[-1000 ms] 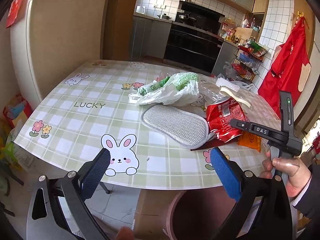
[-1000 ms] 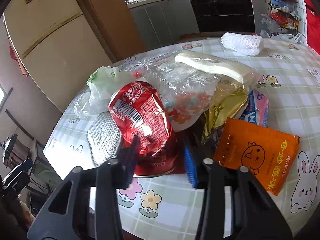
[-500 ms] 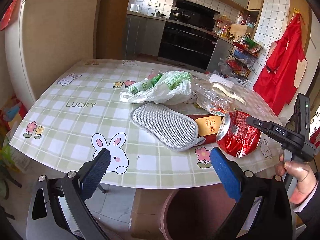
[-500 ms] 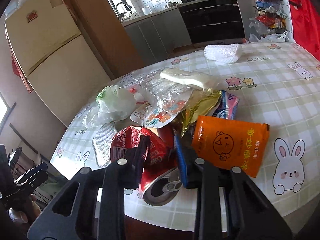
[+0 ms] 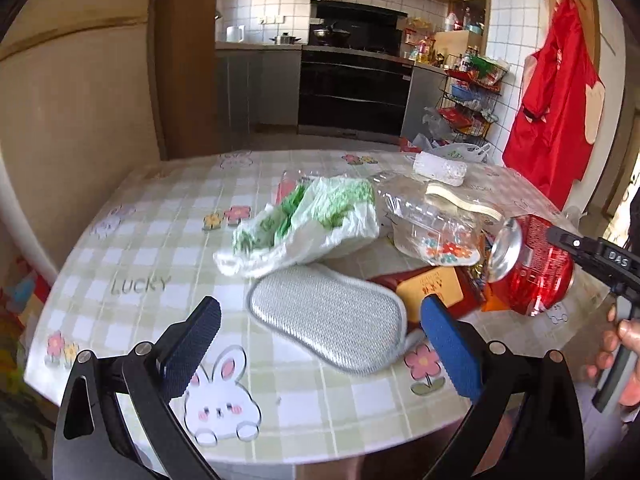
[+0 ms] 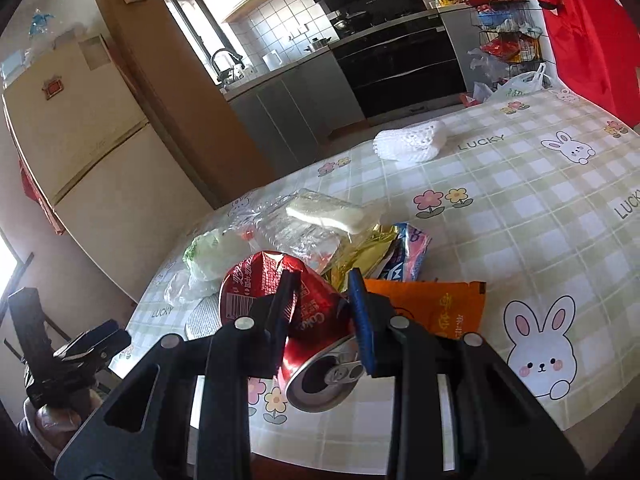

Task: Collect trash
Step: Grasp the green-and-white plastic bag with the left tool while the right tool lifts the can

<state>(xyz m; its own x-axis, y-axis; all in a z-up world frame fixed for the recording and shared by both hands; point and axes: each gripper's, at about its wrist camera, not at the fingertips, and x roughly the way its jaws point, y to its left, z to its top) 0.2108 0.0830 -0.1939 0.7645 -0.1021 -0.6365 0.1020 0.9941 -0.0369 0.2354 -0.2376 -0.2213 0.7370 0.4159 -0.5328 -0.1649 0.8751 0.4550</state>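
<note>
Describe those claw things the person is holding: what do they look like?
Each is a black plastic frame with silver rivets and two flat fingers faced with ribbed blue pads. The left gripper shows its pads plainly. The right gripper bears white "DAS" lettering, seen from the left camera. A bare hand grips its handle.

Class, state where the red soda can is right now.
The red soda can is clamped in the right claw, lifted over the table's near edge, beside the orange packet.
</note>
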